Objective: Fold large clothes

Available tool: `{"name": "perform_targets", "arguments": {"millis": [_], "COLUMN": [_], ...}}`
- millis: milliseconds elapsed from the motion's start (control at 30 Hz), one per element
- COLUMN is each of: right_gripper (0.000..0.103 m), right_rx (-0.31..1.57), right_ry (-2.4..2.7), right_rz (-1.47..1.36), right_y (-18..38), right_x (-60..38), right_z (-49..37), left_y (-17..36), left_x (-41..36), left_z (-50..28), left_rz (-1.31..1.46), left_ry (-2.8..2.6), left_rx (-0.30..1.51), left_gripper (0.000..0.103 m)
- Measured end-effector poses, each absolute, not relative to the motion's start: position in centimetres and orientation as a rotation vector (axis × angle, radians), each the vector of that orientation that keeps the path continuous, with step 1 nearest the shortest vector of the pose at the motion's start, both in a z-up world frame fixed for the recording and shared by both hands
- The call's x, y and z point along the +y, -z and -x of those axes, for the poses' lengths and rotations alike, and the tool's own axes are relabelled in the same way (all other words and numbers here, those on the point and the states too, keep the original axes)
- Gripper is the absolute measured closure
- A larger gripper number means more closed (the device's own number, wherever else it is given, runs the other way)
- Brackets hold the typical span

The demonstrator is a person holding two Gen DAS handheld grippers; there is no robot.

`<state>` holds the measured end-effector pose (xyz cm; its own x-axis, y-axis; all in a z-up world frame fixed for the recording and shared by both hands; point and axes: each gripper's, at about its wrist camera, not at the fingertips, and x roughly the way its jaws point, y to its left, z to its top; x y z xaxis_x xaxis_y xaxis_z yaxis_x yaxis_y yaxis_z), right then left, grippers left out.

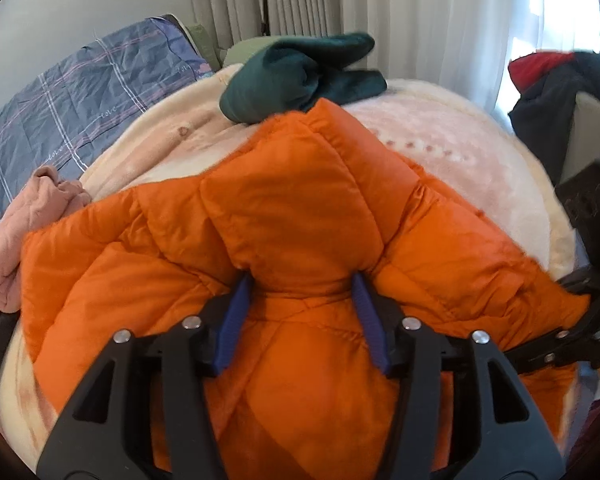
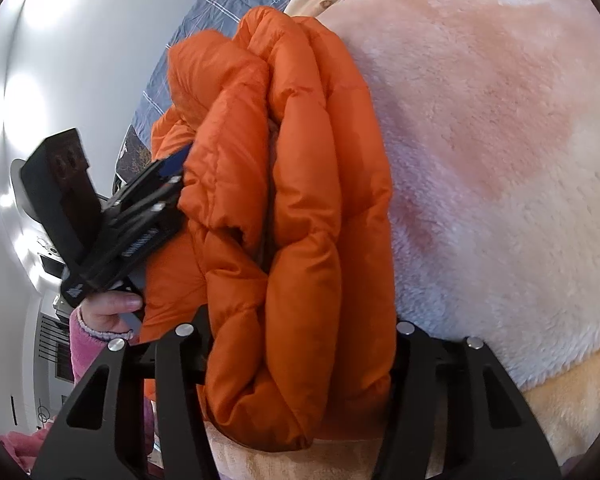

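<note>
An orange puffer jacket (image 1: 284, 208) lies bunched on a pale pink fleece blanket (image 1: 440, 148). My left gripper (image 1: 302, 292) is shut on a thick fold of the jacket, its blue pads (image 1: 236, 312) pressing in from both sides. In the right wrist view the jacket (image 2: 300, 200) fills the space between the black arms of my right gripper (image 2: 300, 360); its fingertips are hidden in the padding, and it grips several layers. The left gripper also shows in the right wrist view (image 2: 152, 208), held by a hand in a pink sleeve. The right gripper body shows in the left wrist view (image 1: 588, 320).
A dark green garment (image 1: 300, 76) lies on the blanket beyond the jacket. A pink garment (image 1: 32, 232) lies at the left. A blue checked quilt (image 1: 72, 92) covers the bed's far left. Dark and red clothes (image 1: 548, 92) hang on a chair at right. Curtains hang behind.
</note>
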<state>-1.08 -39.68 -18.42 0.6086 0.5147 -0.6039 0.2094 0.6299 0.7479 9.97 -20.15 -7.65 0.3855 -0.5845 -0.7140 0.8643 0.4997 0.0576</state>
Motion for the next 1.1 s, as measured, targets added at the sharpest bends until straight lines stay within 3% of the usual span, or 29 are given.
{"name": "perform_targets", "arguments": {"millis": [67, 167, 333, 633, 1033, 1100], "right_gripper": [0.050, 0.051, 0.050, 0.049, 0.048, 0.048], "right_rx": [0.928, 0.927, 0.918, 0.912, 0.905, 0.905], "right_ry": [-0.208, -0.213, -0.217, -0.217, -0.193, -0.187], "right_rz": [-0.903, -0.906, -0.898, -0.886, -0.855, -0.846], "right_y": [18.5, 18.5, 18.6, 19.1, 18.3, 18.1], "right_x": [-39.6, -39.5, -39.6, -39.5, -37.5, -37.2], "right_z": [1.1, 1.0, 1.2, 1.5, 1.6, 1.7], "left_y": [6.4, 4.8, 4.6, 13.4, 13.5, 13.2], "left_x": [-18.6, -15.8, -9.4, -5.5, -8.7, -8.8], "left_z": [-10.3, -10.9, -13.4, -20.7, -22.7, -22.6], "left_rz": [-0.385, -0.302, -0.095, 0.498, 0.390, 0.365], "left_ry": [0.955, 0.905, 0.789, 0.869, 0.867, 0.862], "left_rx": [0.688, 0.679, 0.729, 1.101, 1.069, 1.052], "left_gripper": [0.021, 0.018, 0.004, 0.002, 0.002, 0.006]}}
